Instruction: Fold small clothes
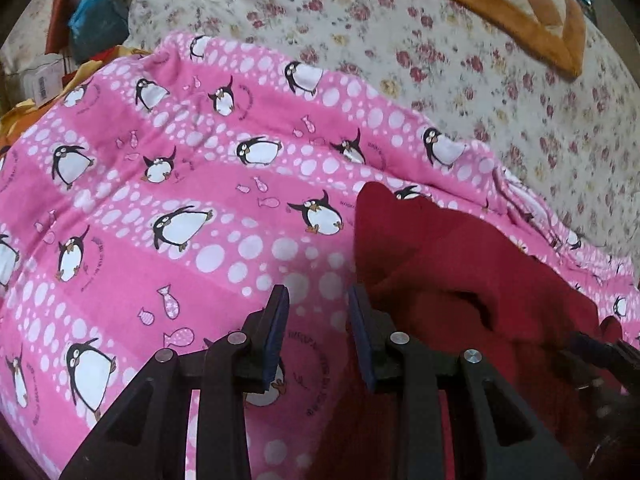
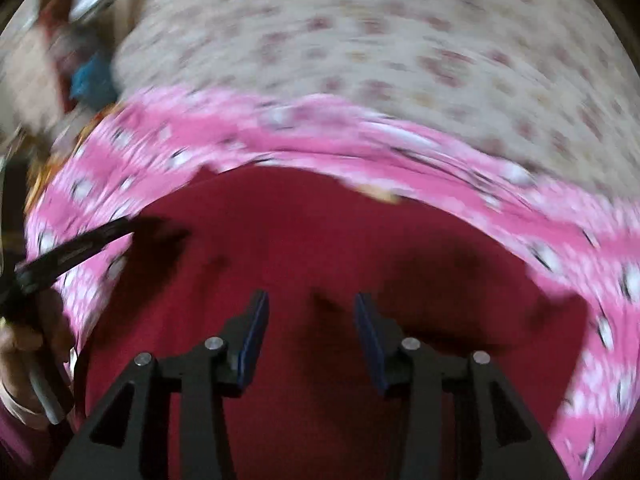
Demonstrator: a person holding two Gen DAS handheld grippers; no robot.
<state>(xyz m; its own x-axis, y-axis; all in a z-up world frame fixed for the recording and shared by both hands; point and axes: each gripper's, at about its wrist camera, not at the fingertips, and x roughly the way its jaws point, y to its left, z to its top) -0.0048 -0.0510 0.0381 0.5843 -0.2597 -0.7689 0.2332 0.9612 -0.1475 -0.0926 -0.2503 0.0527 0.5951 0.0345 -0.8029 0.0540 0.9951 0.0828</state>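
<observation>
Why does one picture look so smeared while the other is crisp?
Right wrist view: motion blur smears the pink penguin-print blanket and floral bedsheet; the dark red garment looks shadowy. Left wrist view: sharp penguins, though fisheye bends the edges.

Both wrist views look steeply down, close — sharing the red garment (image 1: 460, 280) on the pink blanket (image 1: 160, 200).

The blanket (image 1: 160, 200) is bright pink with bands of white dots, black-and-white penguins and small pink fish. On it lies a plain dark red garment (image 1: 440, 264). Beyond the blanket, the sheet (image 1: 460, 60) is cream with small red and yellow flowers. Past that, a cushion (image 1: 520, 8) is orange-brown with paler diamond checks.
</observation>
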